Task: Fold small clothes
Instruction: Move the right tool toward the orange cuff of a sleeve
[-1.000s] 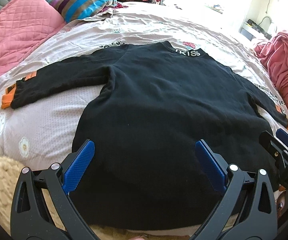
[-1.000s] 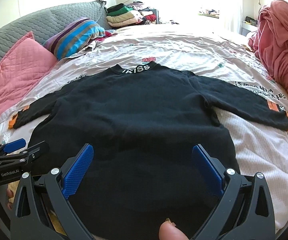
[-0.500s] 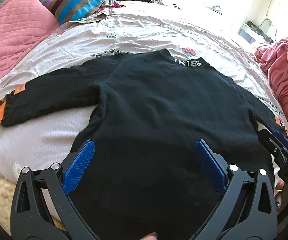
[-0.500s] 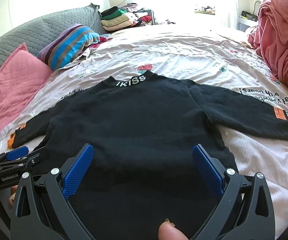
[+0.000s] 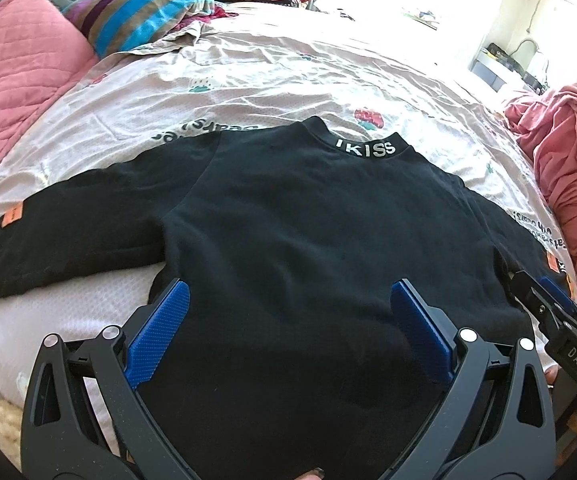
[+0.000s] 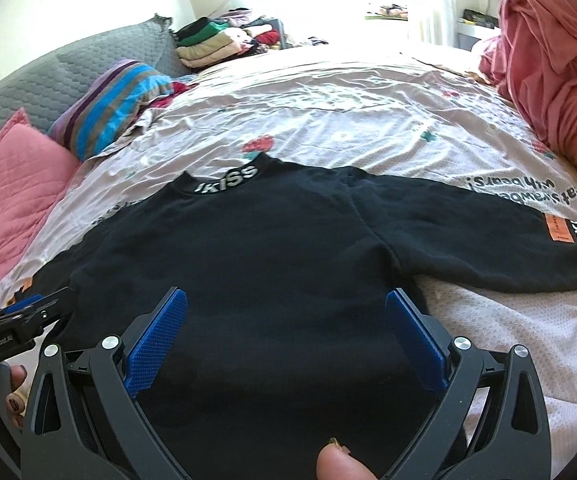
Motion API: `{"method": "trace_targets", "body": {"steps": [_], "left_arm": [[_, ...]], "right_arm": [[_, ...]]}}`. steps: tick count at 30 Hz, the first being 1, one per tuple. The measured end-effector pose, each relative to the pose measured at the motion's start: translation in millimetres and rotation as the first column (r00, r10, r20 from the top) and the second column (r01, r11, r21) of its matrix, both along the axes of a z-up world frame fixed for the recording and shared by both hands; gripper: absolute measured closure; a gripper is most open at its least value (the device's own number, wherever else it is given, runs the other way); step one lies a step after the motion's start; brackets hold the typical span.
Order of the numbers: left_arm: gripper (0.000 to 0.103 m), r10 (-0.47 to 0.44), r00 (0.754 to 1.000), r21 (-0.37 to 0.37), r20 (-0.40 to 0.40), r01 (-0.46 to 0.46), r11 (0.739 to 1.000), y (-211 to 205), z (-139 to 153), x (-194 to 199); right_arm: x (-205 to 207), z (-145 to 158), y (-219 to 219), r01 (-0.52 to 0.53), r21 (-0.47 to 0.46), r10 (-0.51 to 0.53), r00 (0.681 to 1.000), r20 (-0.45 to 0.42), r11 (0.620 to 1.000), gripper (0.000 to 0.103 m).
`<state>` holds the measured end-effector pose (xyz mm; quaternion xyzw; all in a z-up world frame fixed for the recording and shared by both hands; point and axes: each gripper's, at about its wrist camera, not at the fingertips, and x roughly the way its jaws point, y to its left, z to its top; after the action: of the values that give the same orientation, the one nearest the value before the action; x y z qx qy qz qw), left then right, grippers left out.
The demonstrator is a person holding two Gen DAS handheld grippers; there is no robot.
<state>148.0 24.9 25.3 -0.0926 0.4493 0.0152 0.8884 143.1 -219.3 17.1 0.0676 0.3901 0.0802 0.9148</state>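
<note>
A black long-sleeved sweater [image 5: 308, 232] lies flat on the bed, collar marked "IKISS" at the far side, both sleeves spread out with orange cuffs. It also shows in the right wrist view [image 6: 256, 264]. My left gripper [image 5: 288, 320] is open and empty, hovering over the sweater's lower left part. My right gripper [image 6: 286, 320] is open and empty over the lower right part. The right gripper shows at the right edge of the left wrist view [image 5: 548, 320], and the left gripper at the left edge of the right wrist view [image 6: 20, 320].
The bed sheet [image 5: 288, 80] is pale with printed strawberries. Pink pillow [image 5: 12, 76] and striped pillow [image 5: 144, 12] lie at far left. A pink blanket heap [image 6: 556, 64] is at the right. Folded clothes [image 6: 208, 40] are stacked at the far end.
Both grippers have moved forward over the sweater, so the collar and sleeves sit lower and closer in both views. Both stay open and empty.
</note>
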Motion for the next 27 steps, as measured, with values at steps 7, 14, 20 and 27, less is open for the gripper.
{"method": "trace_targets", "body": {"steps": [7,14,20,27], "left_arm": [[0.008,-0.020,1.000,0.011,-0.020,0.020,1.000,-10.8,-7.3,18.0],[0.008,-0.044,0.998,0.013,-0.033,0.045,0.999,-22.2,-12.6,28.3],[0.008,-0.064,0.997,0.012,-0.040,0.064,0.998,-32.2,-15.4,37.0],[0.008,-0.091,0.995,0.020,-0.043,0.092,0.996,-48.7,-18.6,47.4]], "right_arm": [[12.3,-4.8,-26.9,0.072,0.009,-0.072,0.997,-0.011,0.997,0.004],[19.4,-9.9,-64.2,0.171,0.014,-0.171,0.985,-0.019,0.985,0.004],[20.6,-16.9,-97.3,0.255,0.017,-0.254,0.967,-0.028,0.967,0.004],[18.8,-27.0,-139.8,0.358,0.001,-0.358,0.933,-0.047,0.934,0.004]]}}
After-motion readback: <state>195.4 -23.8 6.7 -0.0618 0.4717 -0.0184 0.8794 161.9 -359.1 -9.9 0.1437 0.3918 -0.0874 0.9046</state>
